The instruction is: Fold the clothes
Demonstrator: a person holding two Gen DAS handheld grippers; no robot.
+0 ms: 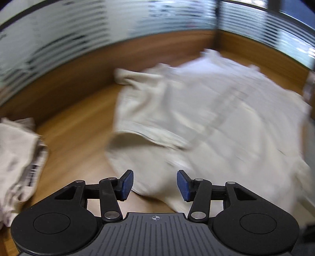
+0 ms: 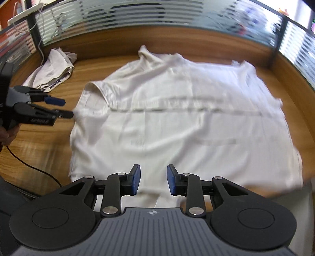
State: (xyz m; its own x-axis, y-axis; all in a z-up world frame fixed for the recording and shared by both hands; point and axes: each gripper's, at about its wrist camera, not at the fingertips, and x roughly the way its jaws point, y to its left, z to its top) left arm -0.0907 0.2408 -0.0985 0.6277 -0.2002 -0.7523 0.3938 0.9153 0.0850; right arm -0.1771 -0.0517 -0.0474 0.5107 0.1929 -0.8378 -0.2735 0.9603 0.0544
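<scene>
Two grippers, both w/ jaws apart and holding nothing, hover over white shirt [image 2: 177,118] spread flat on desk [image 2: 49,141]. Risk: left gripper [image 2: 65,108], nearest the collar, pinches one layer, bunching fabric; right gripper [image 2: 153,179] at hem.

An office: a wooden desk [image 2: 49,137] ringed by striped frosted-glass cubicle partitions [image 2: 157,11] across the top of the frame, with a white cable [image 2: 40,45] hanging at upper left.

The right gripper [image 2: 153,180] has black linkage arms, silver rivets, 2 blue ribbed pads [image 2: 135,179] and a grey ridged body with a crosshair mark.
</scene>
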